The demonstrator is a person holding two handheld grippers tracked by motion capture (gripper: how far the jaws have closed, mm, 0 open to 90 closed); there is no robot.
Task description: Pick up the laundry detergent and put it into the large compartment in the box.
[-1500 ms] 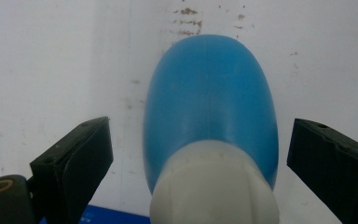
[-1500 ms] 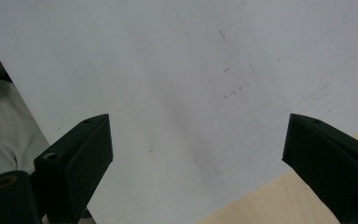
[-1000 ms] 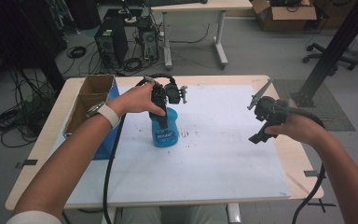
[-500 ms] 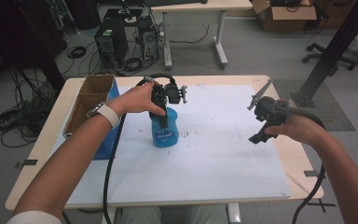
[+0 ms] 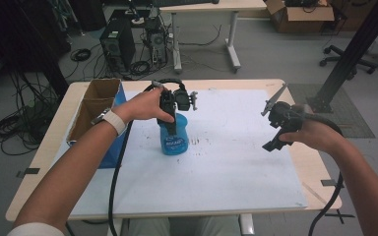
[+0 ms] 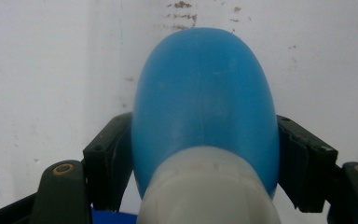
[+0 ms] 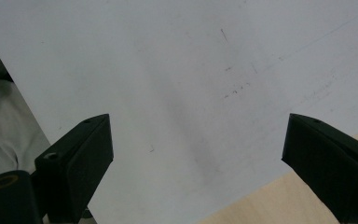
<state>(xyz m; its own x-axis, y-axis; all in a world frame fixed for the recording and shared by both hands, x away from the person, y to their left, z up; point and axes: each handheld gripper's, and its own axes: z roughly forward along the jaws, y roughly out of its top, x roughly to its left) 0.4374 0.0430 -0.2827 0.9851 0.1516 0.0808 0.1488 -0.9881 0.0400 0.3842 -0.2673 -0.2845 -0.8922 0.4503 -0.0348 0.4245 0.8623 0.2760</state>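
Blue bottle [image 5: 174, 138] stands upright on the white sheet [image 5: 226, 167] covering the tabletop [image 5: 320, 162], left of centre and nearer the far edge than the near one. Left tongs [image 5: 170, 129] come down over it from above and are clamped on its body: in the left gripper view the two black jaws press the blue bottle [image 6: 205, 107] on either side, just below the whitish cap [image 6: 209, 186]. From the high view the cap and the bottle's upper part are hidden behind the gripper and the left hand [image 5: 145, 105]; the label print is too small to read.

Right tongs [image 5: 274, 130] are held in the air over the right edge of the tabletop, well apart from the bottle, jaws spread wide with nothing between them; the right gripper view confirms the gap, with only white sheet and a strip of bare wood behind.

Cardboard box [image 5: 91, 105] sits at the left edge, its near end hidden behind the left forearm; contents cannot be made out.
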